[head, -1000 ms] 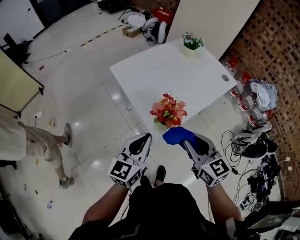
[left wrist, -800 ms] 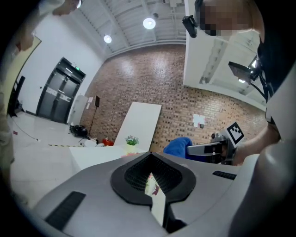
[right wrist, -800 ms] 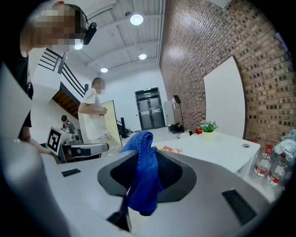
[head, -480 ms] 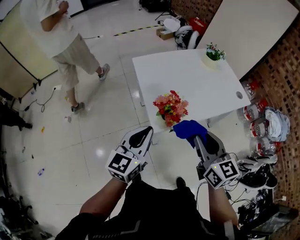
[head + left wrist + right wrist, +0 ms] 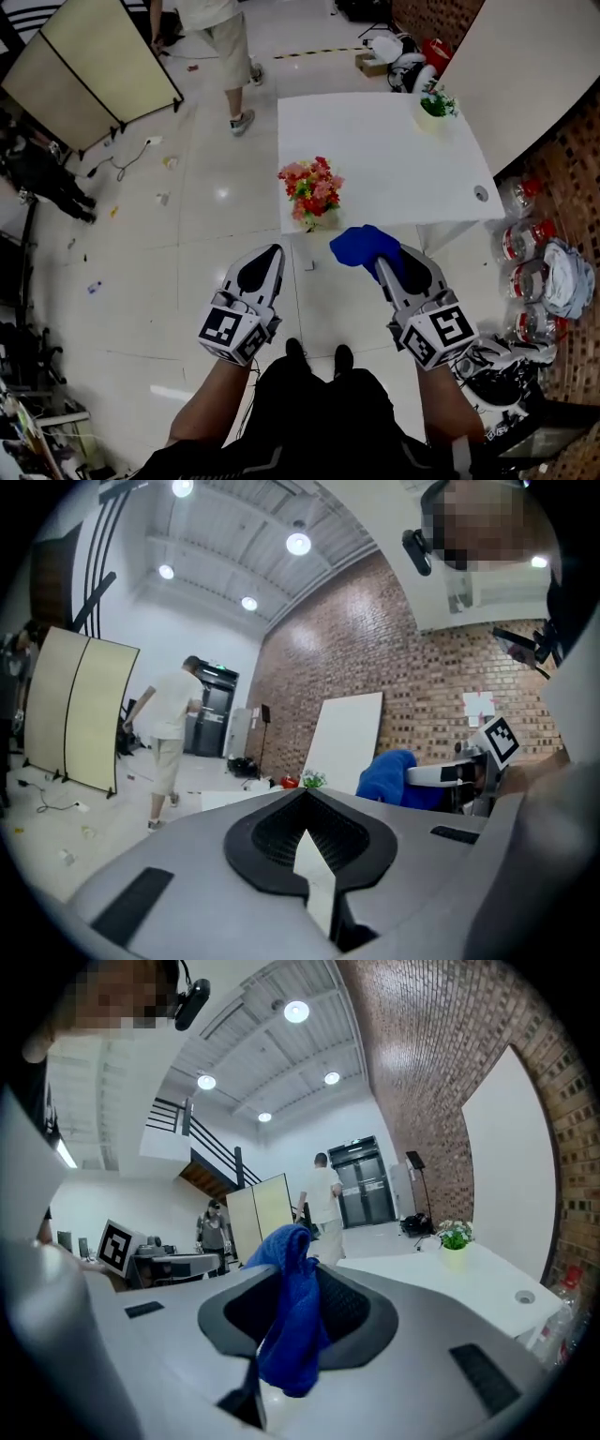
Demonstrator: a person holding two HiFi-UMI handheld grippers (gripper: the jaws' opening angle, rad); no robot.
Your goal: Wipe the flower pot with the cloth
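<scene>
Cloth [image 5: 361, 246] pinched in right hand-held gripper [image 5: 382, 262]; left hand-held gripper [image 5: 266, 253] pressed together, empty.
Flower pot [image 5: 320, 219] now farther from cloth.

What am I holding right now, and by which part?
The right tongs pinch the cloth by a bunched fold, most of it bulging out past the tips. The left tongs are shut, empty.

L gripper [image 5: 265, 255] & R gripper [image 5: 384, 264]: grey shells, black insets, b/w marker cubes [image 5: 230, 330]; clothes [image 5: 309, 412] black, shoes [image 5: 295, 352] prob. dark.
</scene>
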